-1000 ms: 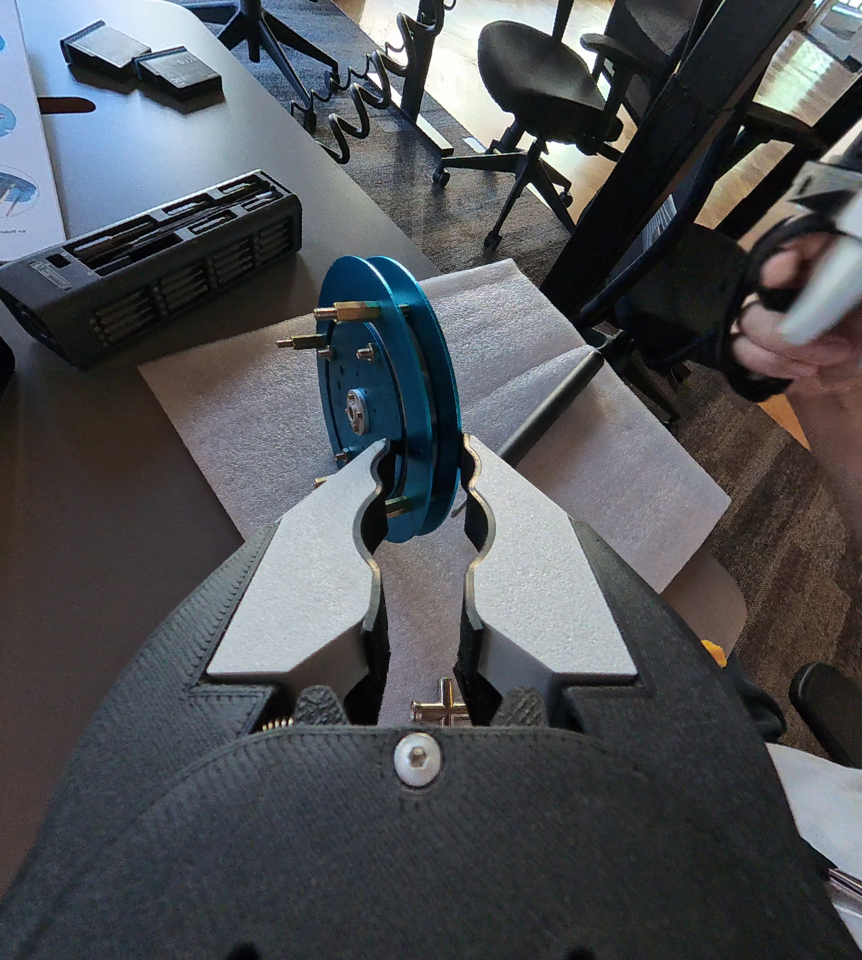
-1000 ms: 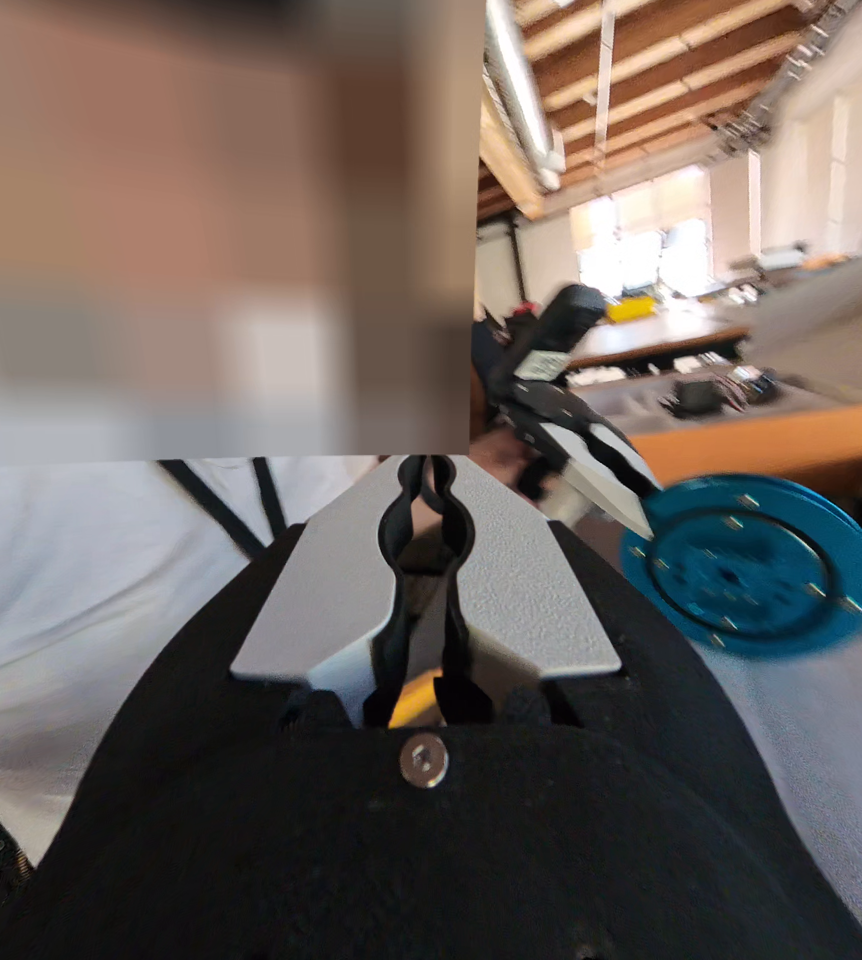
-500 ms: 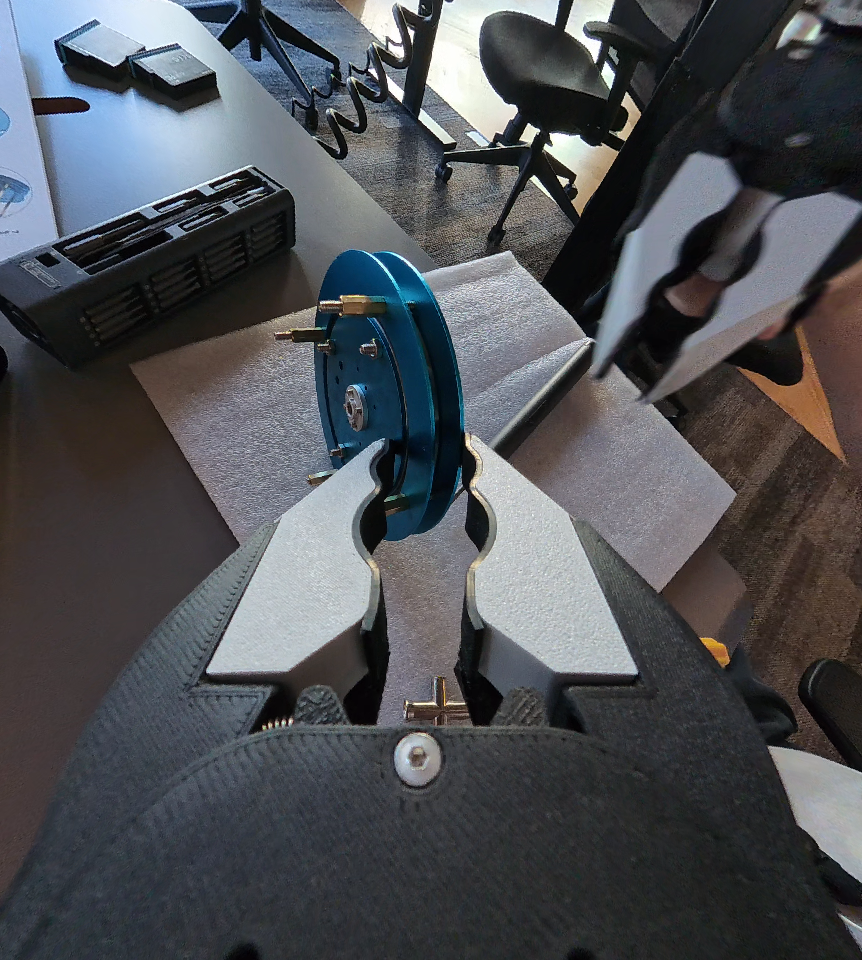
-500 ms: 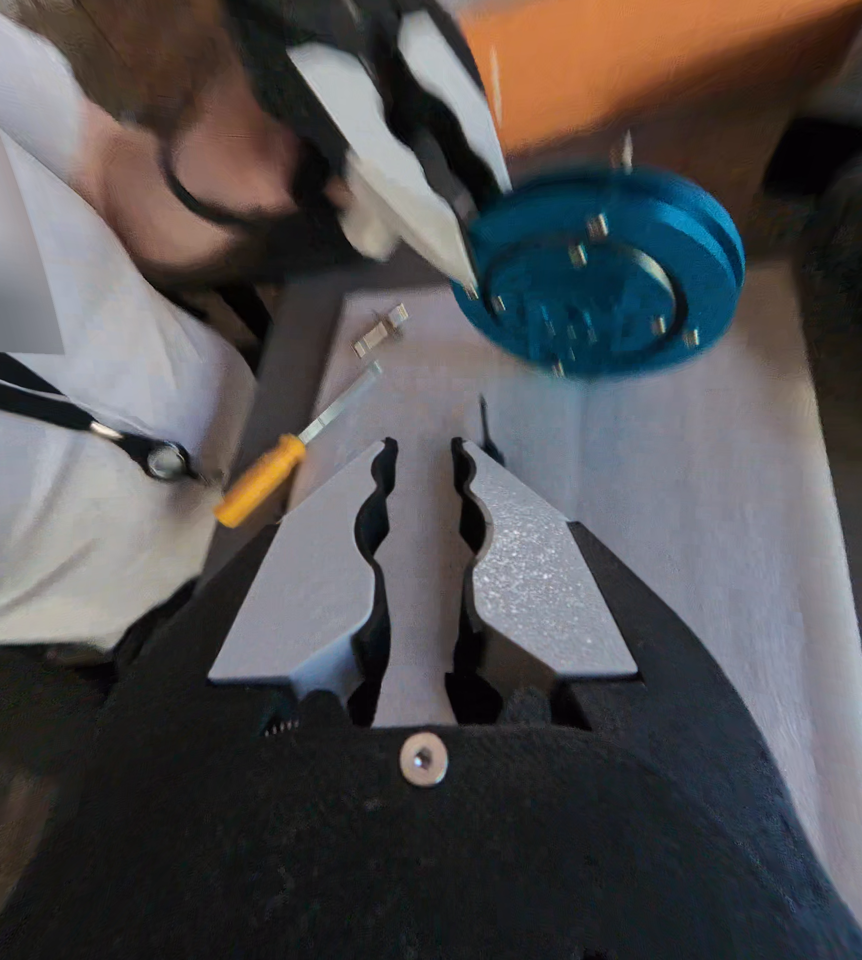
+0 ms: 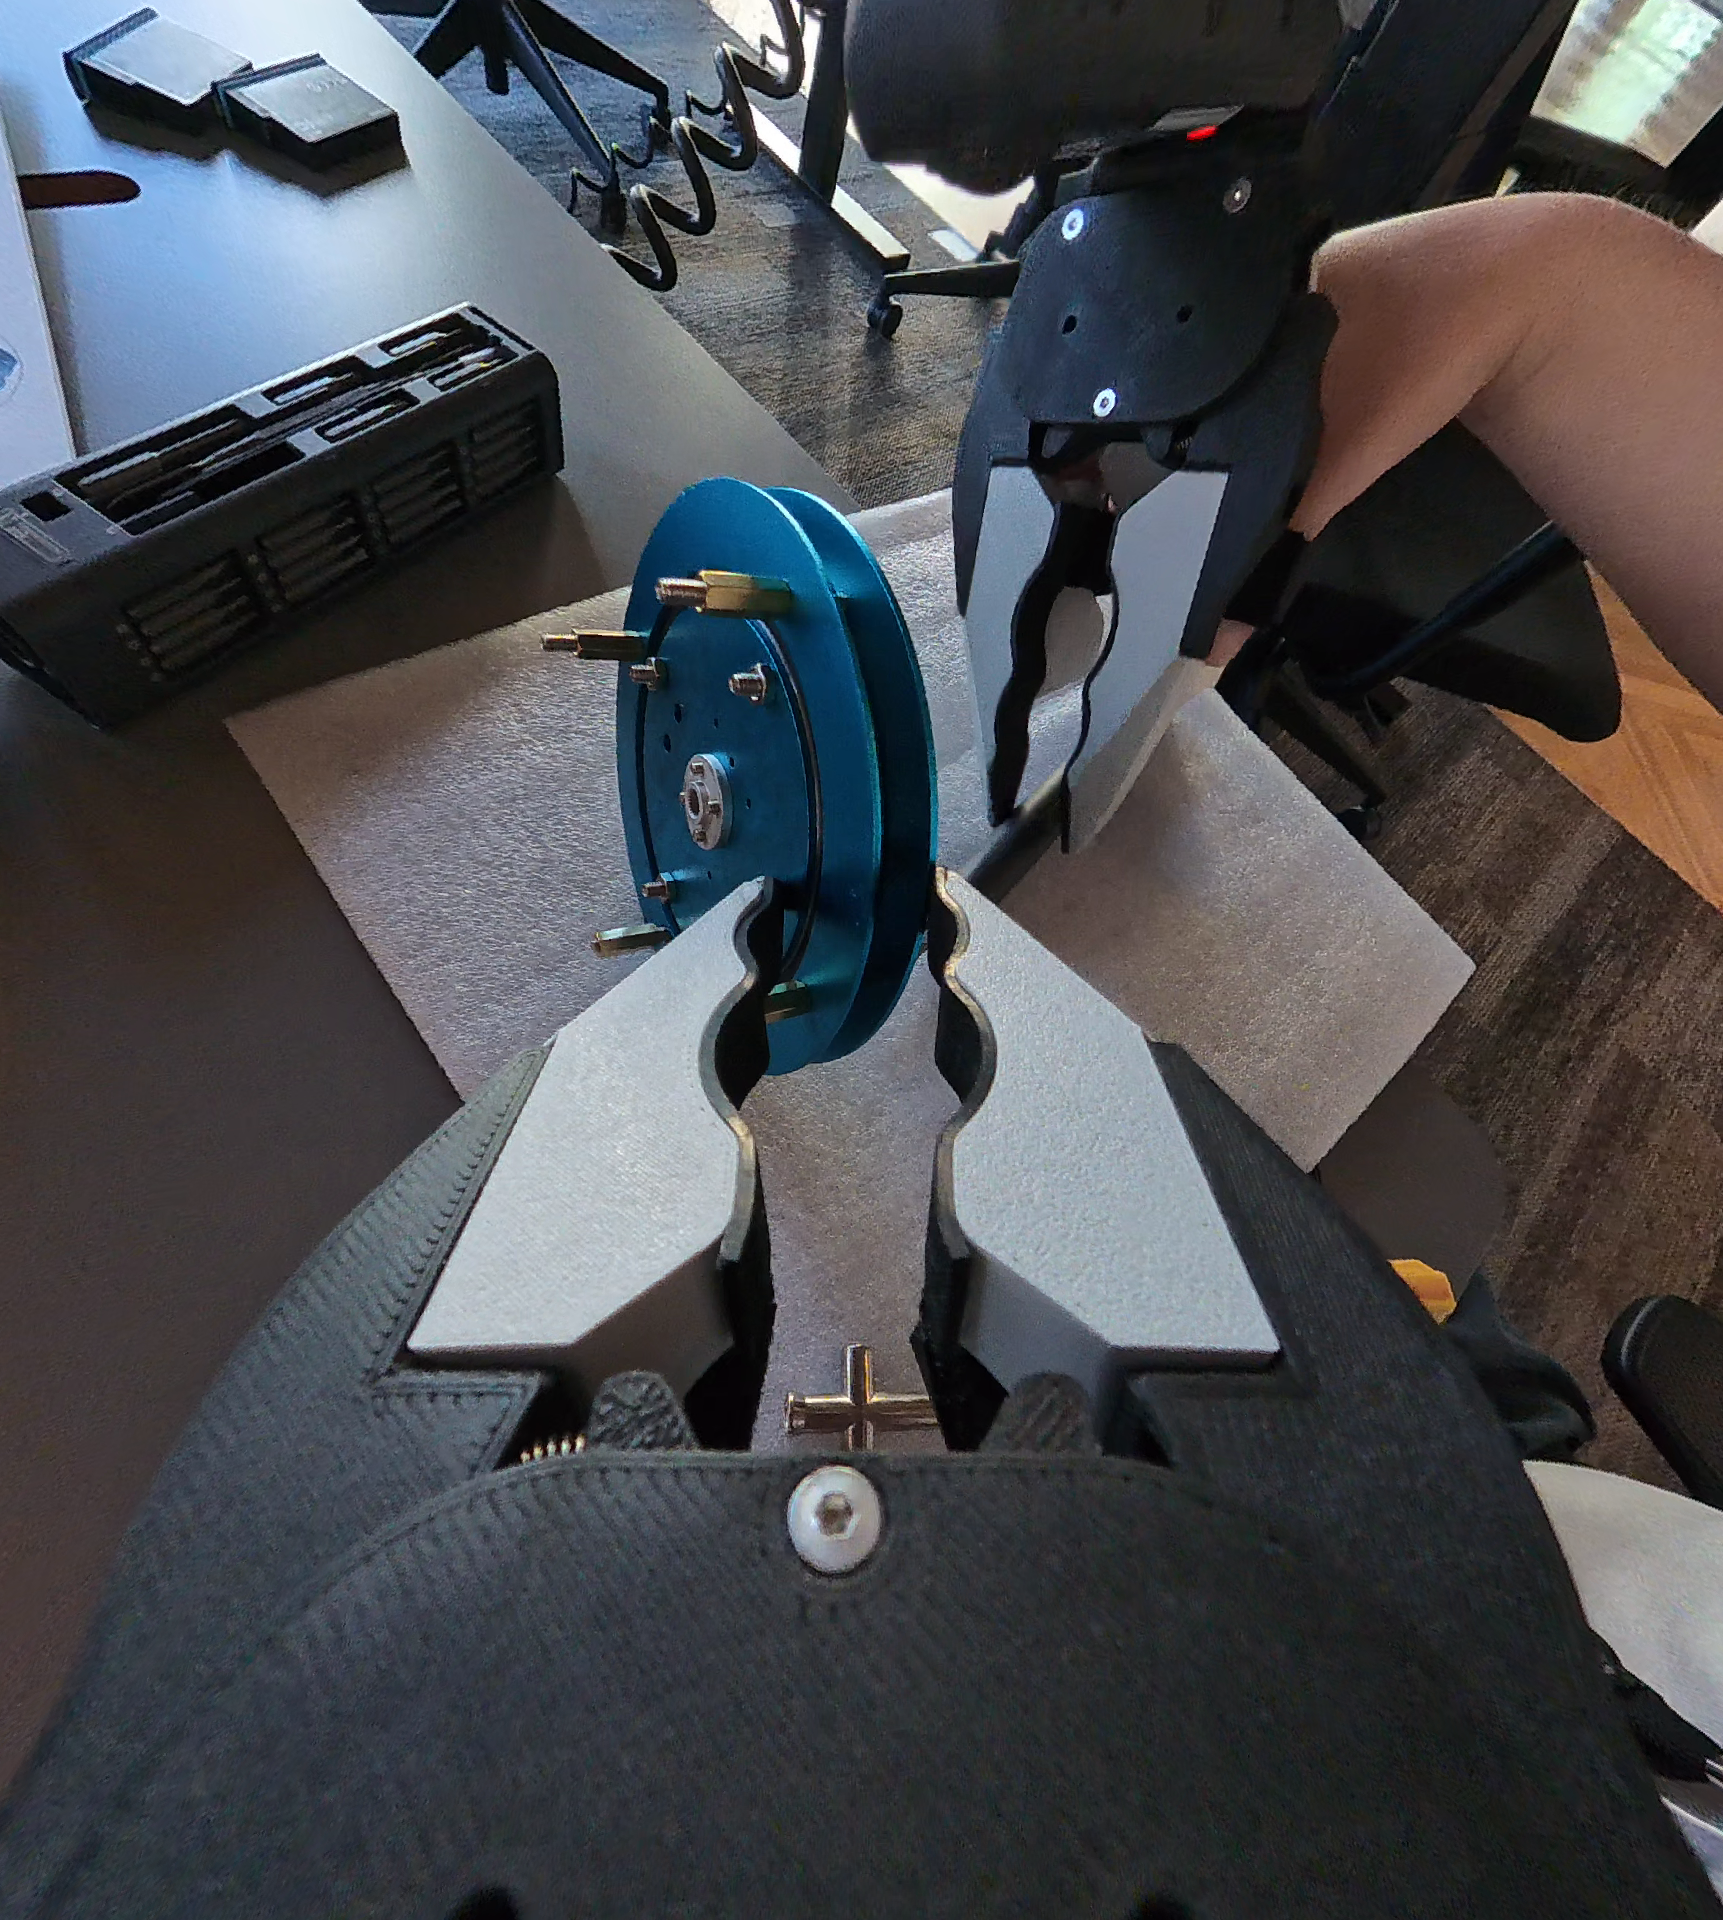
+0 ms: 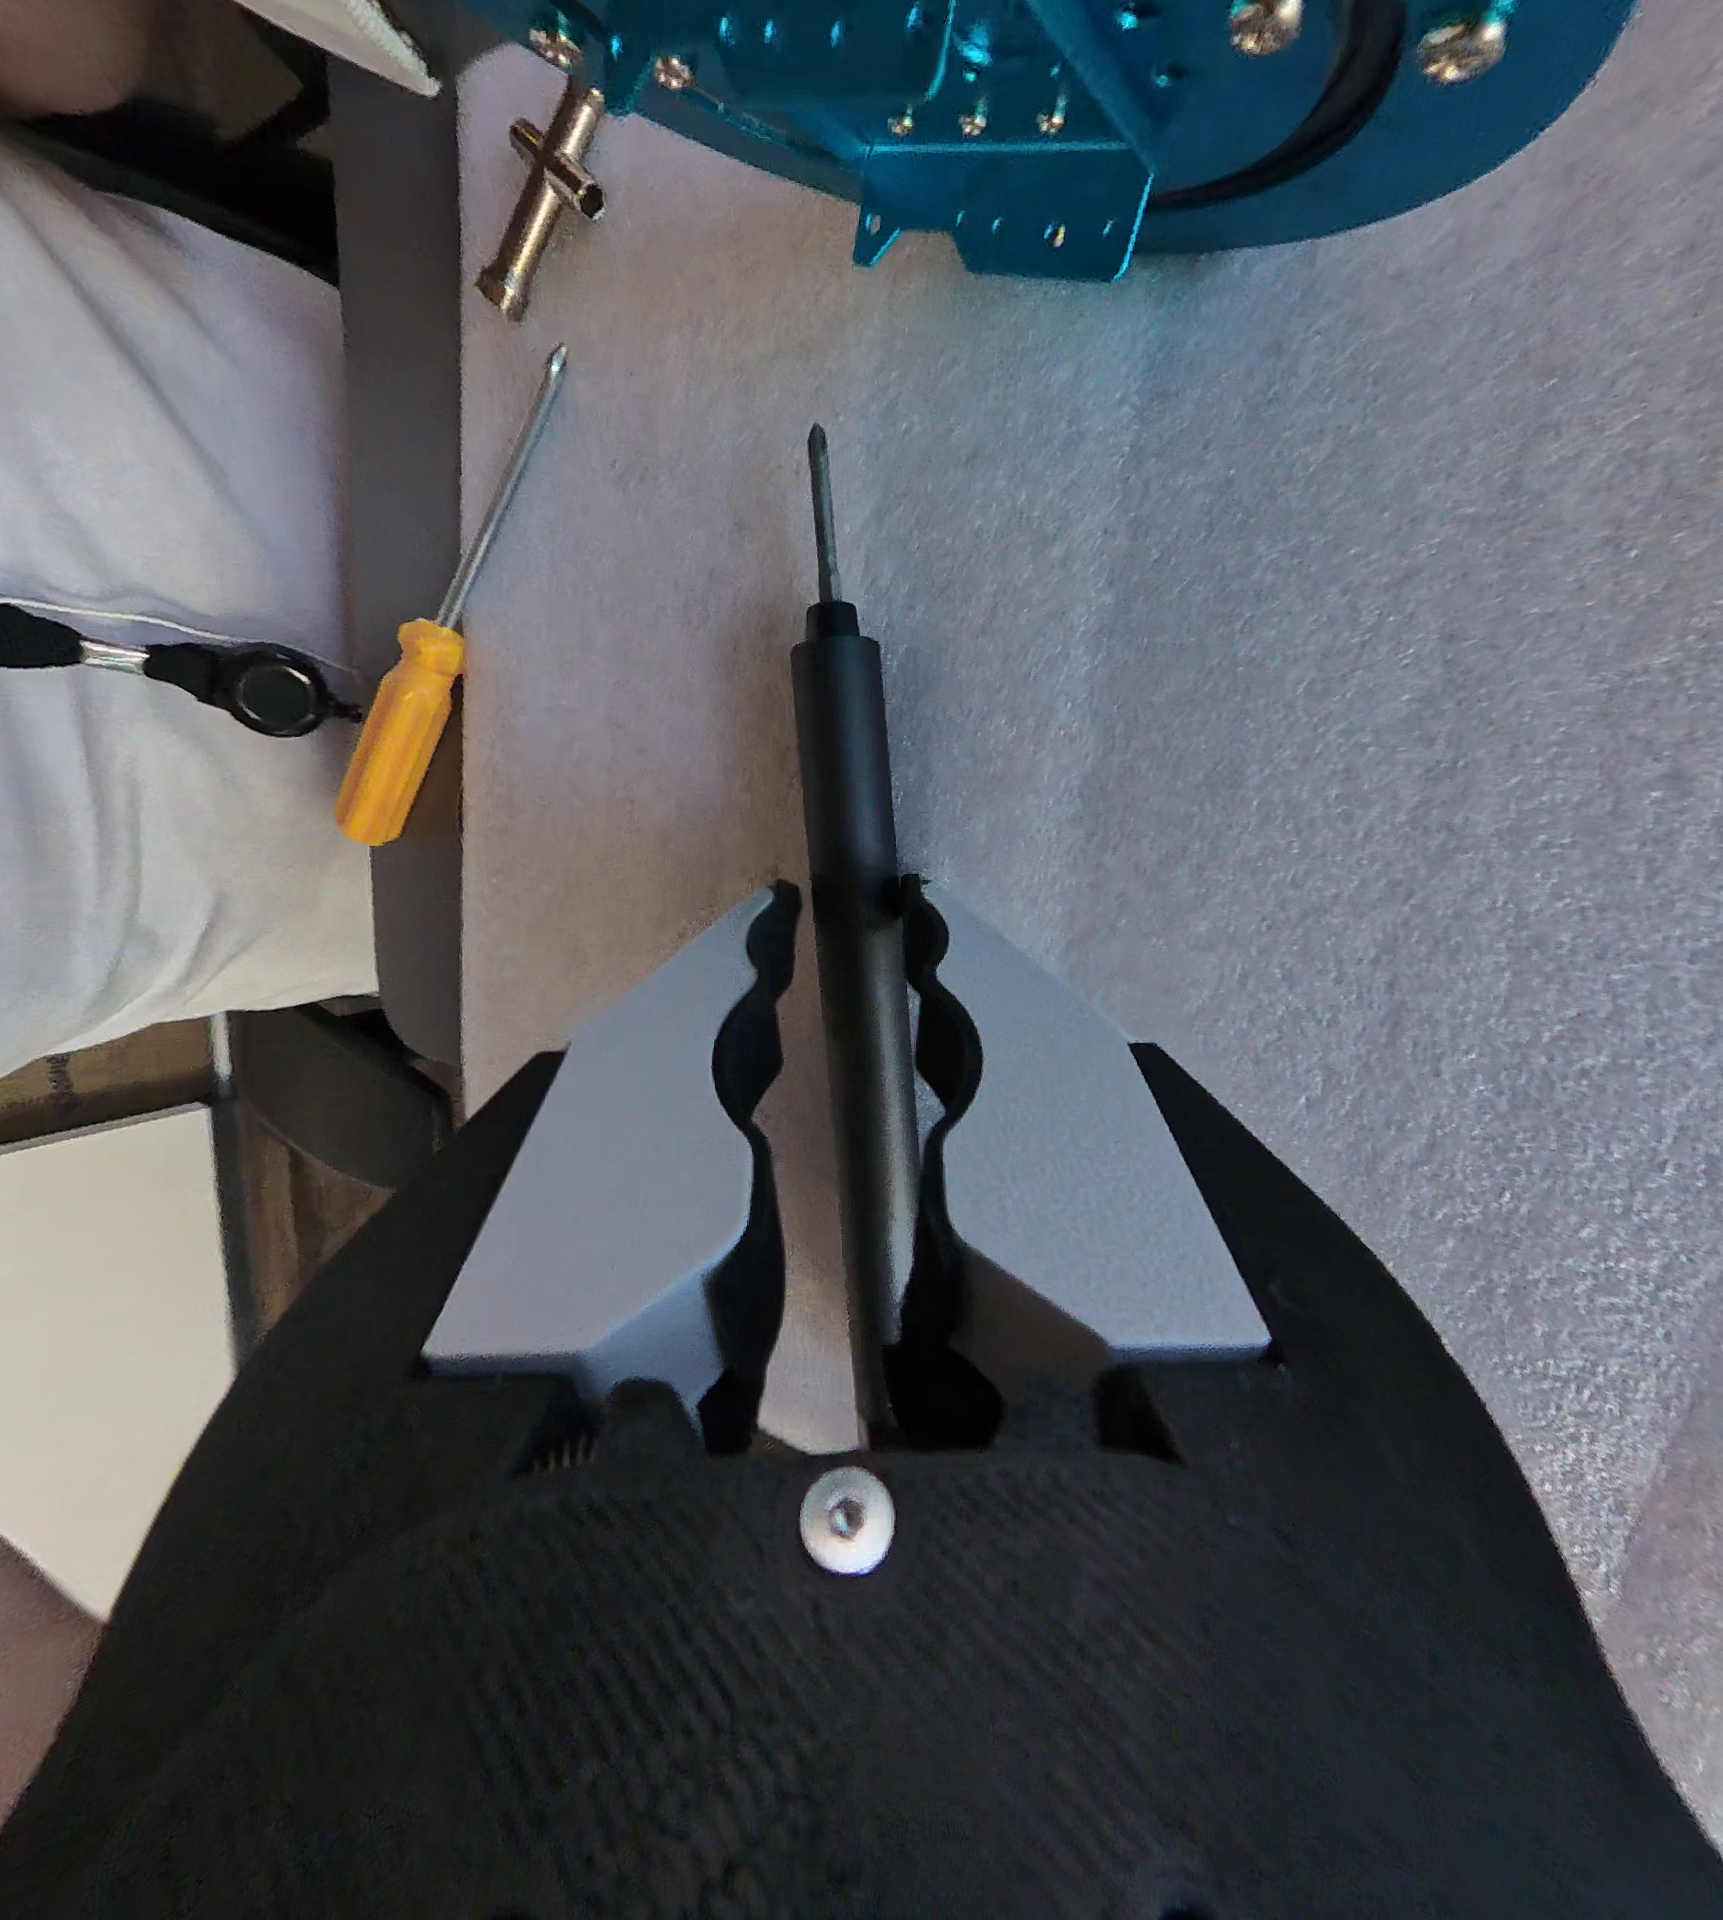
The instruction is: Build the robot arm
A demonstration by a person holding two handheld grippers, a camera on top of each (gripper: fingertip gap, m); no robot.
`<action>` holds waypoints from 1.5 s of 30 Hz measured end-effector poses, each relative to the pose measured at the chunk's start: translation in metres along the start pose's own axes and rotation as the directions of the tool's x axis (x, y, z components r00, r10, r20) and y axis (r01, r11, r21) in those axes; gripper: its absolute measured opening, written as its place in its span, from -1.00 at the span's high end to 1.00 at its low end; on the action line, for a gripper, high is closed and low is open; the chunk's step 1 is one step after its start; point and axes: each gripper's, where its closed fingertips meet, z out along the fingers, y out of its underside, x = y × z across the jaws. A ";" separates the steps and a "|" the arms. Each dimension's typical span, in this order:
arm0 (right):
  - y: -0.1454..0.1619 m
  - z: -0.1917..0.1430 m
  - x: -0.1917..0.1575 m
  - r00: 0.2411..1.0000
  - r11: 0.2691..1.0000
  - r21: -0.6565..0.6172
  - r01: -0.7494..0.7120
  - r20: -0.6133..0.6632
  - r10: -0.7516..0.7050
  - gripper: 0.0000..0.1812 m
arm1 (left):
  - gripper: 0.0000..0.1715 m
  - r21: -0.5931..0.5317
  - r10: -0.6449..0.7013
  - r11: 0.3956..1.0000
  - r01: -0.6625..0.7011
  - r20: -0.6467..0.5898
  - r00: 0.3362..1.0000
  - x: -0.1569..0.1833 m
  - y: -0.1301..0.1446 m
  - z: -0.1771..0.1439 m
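Note:
My left gripper (image 5: 852, 904) is shut on the lower rim of a blue metal disc assembly (image 5: 763, 769) and holds it upright on edge over a grey foam sheet (image 5: 483, 790). Brass standoffs stick out of the disc's left face. My right gripper (image 6: 849, 891) is open and points down at the foam (image 6: 1356, 727). Its fingers straddle the handle of a black screwdriver (image 6: 841, 748) that lies flat there. The left finger is clear of the handle. The left wrist view shows this gripper (image 5: 1036, 831) right of the disc. The disc's underside (image 6: 1044, 125) fills the top of the right wrist view.
A silver cross-shaped wrench (image 6: 545, 197) and a yellow-handled screwdriver (image 6: 400, 727) lie at the foam's near edge, beside a person's white shirt (image 6: 109, 831). A black tool case (image 5: 244, 499) sits on the dark table (image 5: 109, 1039). Office chairs stand beyond the table edge. Left tips to right tips: about 12 centimeters. The silver cross-shaped wrench (image 6: 545, 197) is about 12 centimeters from my left fingertips.
My right gripper swung from facing the person down onto the foam, opened, and now straddles the black screwdriver. My left gripper kept its hold on the disc, nearly still.

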 end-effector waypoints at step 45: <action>-0.021 0.009 0.004 0.793 0.973 0.192 -0.126 -0.570 0.216 0.84 | 0.69 0.093 -0.191 0.976 0.195 -0.048 0.980 -0.011 0.000 -0.008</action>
